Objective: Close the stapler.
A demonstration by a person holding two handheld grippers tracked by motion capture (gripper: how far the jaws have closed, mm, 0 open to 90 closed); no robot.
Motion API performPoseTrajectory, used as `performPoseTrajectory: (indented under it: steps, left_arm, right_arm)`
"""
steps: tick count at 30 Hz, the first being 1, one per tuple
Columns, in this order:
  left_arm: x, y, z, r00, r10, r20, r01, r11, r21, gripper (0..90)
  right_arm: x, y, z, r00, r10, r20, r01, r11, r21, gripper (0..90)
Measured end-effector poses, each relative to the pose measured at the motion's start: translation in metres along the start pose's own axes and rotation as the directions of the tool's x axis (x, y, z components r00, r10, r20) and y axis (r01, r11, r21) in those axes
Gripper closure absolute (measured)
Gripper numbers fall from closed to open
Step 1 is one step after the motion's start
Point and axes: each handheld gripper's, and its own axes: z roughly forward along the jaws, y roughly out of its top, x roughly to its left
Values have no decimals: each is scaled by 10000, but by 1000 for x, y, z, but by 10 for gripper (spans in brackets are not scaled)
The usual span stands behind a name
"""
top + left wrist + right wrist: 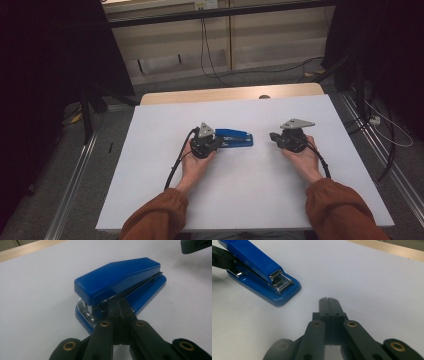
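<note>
Left gripper [119, 305], jaws closed on nothing, noses against the blue stapler [117, 280]; one nudge would likely skid it across the table [165, 200]

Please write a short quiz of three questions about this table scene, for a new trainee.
1. True or false: the stapler lies between the two grippers.
2. Which gripper has its tips at the stapler: (a) left gripper, (b) right gripper?
3. What colour is the sheet under the stapler?

Key
1. True.
2. (a); its shut jaws reach the stapler's rear end, while the right one is shut over bare sheet, apart from the stapler.
3. White.
</note>
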Motion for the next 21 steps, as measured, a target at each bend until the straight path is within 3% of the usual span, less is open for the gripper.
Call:
performPoseTrajectory:
  steps: [6, 11, 17, 21]
  left_arm:
    - [0, 0, 0, 9999, 113, -39, -113, 9999, -39, 900]
    - [2, 0, -2, 9999, 108, 79, -109, 9999, 62, 852]
    - [-3, 1, -5, 9990, 156, 416, -164, 9997, 181, 807]
    - [-4, -1, -7, 9991, 203, 359, -212, 9994, 256, 765]
  right_arm:
    - [2, 1, -2, 9998, 44, -212, -49, 9997, -226, 900]
    - [1, 1, -4, 9993, 232, -310, -243, 9991, -356, 848]
    - [-1, 1, -5, 9976, 515, -470, -535, 9977, -426, 707]
    - [2, 1, -6, 9967, 527, -614, -549, 9979, -340, 616]
